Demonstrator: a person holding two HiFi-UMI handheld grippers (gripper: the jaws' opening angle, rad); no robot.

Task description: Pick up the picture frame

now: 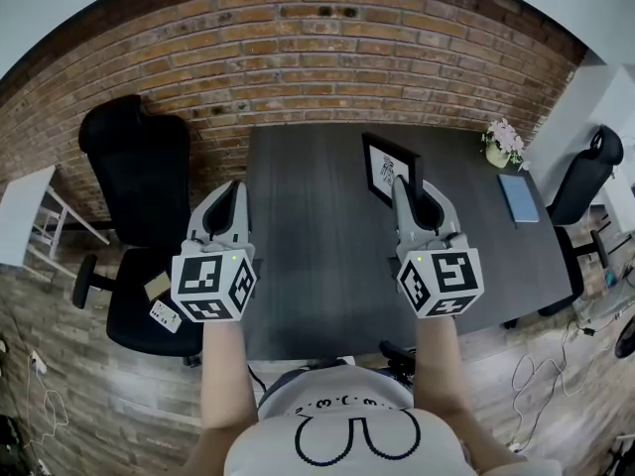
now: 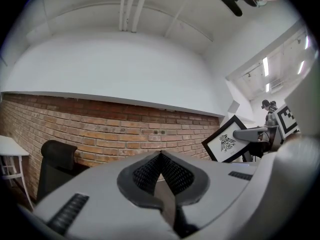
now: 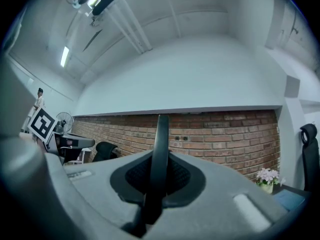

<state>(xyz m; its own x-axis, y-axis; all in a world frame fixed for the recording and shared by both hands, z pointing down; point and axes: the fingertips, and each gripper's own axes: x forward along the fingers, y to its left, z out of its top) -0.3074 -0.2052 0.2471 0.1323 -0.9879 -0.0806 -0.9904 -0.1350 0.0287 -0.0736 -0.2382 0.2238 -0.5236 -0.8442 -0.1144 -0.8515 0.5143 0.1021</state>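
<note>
Dark-grey desk [image 1: 317, 256] is filling the head view, with a brick wall [image 1: 298, 48] behind it. Toward the far side the picture frame [image 1: 389, 170] is standing up: black border, white print with a dark figure. The right tongs [image 1: 402, 184] are reaching level into its right side and clamping on the border. The left tongs [image 1: 234, 191] are hanging near the desk's left edge, well apart from the picture frame. A flower pot [image 1: 503, 144] and a blue book [image 1: 518, 197] are sitting at the far right, clear of the grip. Can't tell here whether the frame's bottom is touching the desk.

Left gripper view: the left tongs [image 2: 161, 156] are pressing together, pads meeting, with nothing between them. The picture frame [image 2: 226, 140] is showing off to the right, tilted on a corner, with a grey jaw of the right tongs lying across its side.

Right gripper view: the right tongs [image 3: 159, 159] are squeezing the frame's thin black edge, which is running straight up between the pads.

Handling, my read: it's looking light and stiff, but the front is probably glazed, so fragile and slick. A narrow edge grip is risking swing. A safer hold is mid-side on the border, pads front and back, off the print. The idle left tongs could be steadying the opposite side.
</note>
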